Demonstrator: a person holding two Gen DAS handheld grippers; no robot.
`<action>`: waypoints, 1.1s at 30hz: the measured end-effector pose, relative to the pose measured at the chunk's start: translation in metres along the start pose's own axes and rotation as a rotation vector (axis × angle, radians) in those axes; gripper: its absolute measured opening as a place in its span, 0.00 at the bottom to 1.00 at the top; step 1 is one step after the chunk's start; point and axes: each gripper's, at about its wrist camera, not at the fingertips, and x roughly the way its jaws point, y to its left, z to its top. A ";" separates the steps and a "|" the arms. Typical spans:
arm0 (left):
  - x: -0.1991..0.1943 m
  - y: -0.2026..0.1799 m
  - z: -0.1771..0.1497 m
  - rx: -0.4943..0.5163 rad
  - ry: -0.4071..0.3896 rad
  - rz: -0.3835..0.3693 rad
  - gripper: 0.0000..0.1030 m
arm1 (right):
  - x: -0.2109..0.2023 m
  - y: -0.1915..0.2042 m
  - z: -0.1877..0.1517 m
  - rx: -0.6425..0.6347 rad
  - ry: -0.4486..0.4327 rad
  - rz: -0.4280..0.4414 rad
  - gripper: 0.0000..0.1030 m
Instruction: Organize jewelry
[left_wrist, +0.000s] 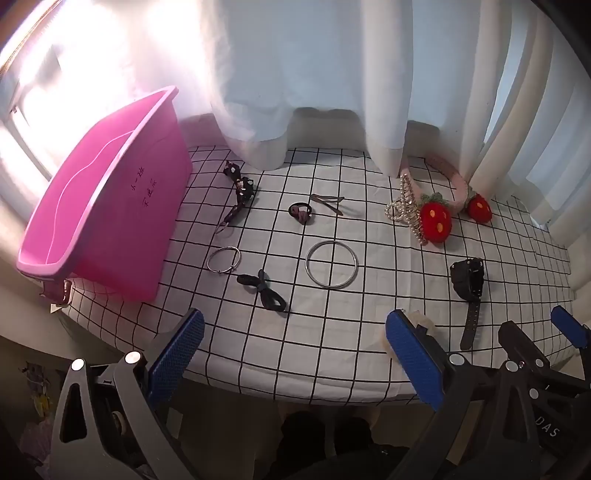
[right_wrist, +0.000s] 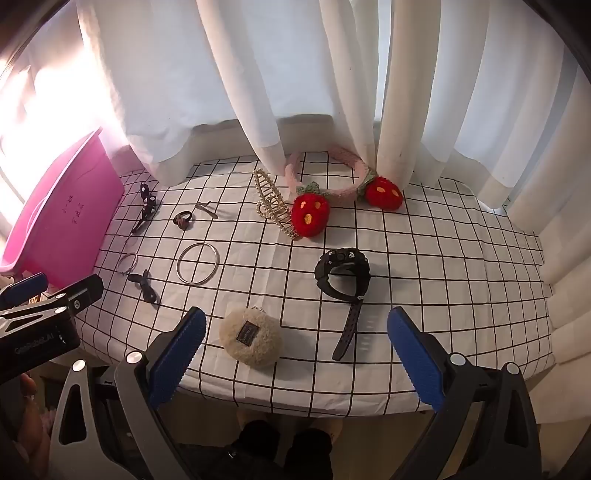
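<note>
Jewelry lies scattered on the checked table (right_wrist: 424, 258): a silver bangle (left_wrist: 331, 268), a black watch (right_wrist: 341, 275), a pearl claw clip (right_wrist: 275, 208). A pink bin (left_wrist: 110, 206) stands left. The left gripper (left_wrist: 295, 354) and right gripper (right_wrist: 295, 354) hover, jaws apart, empty.

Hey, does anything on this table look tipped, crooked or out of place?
Yes: the pink bin at the table's left edge looks tilted, its near corner past the checked cloth. The strawberry headband is half tucked under the curtain.
</note>
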 end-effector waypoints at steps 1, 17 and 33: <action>0.001 0.001 0.000 -0.009 0.009 -0.014 0.94 | 0.000 0.000 0.000 0.001 -0.001 0.001 0.91; -0.001 0.004 0.001 -0.004 -0.006 0.000 0.94 | -0.002 -0.003 -0.001 0.002 -0.001 0.008 0.91; -0.006 0.004 0.000 -0.010 -0.019 0.006 0.94 | -0.003 -0.001 -0.001 0.003 -0.007 0.008 0.91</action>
